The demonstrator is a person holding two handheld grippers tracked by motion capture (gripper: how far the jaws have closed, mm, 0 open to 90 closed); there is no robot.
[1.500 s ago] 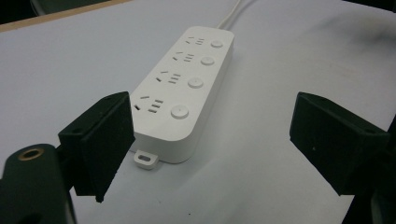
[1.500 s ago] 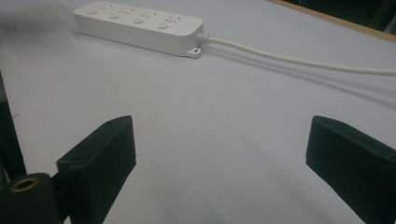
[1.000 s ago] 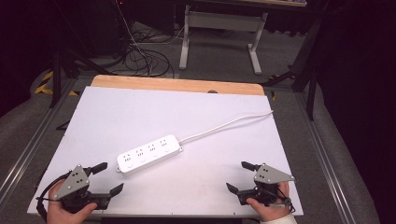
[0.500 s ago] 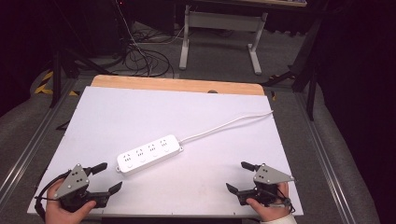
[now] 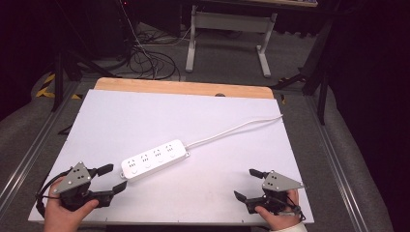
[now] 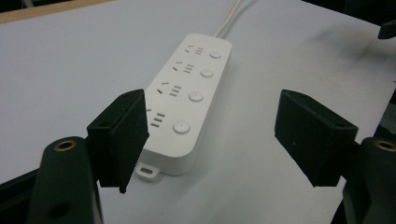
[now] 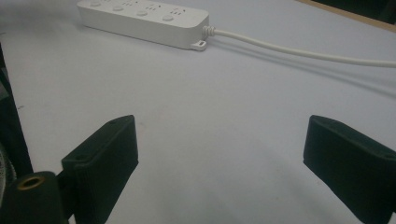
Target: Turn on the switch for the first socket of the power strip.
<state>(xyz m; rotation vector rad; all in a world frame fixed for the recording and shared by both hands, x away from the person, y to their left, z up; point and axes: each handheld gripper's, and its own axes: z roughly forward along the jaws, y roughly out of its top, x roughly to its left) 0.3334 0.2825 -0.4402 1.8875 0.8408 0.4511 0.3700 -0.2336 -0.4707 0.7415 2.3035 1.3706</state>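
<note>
A white power strip (image 5: 154, 159) with several sockets and round buttons lies flat near the middle of the white board, its cable (image 5: 232, 129) running off to the far right. My left gripper (image 5: 112, 177) rests open at the front left, its jaws pointing at the strip's near end (image 6: 175, 135) and just short of it. At the front right corner my right gripper (image 5: 246, 184) is open and holds nothing. From that gripper the strip (image 7: 144, 17) lies well ahead on the table.
The white board (image 5: 145, 116) covers a wooden table whose far edge (image 5: 183, 88) shows bare wood. Metal rails (image 5: 34, 150) run along both sides. Beyond the table are cables on the floor (image 5: 150, 58) and a desk frame (image 5: 227, 29).
The left gripper has crept slightly forward toward the power strip. The right gripper and the strip have stayed put.
</note>
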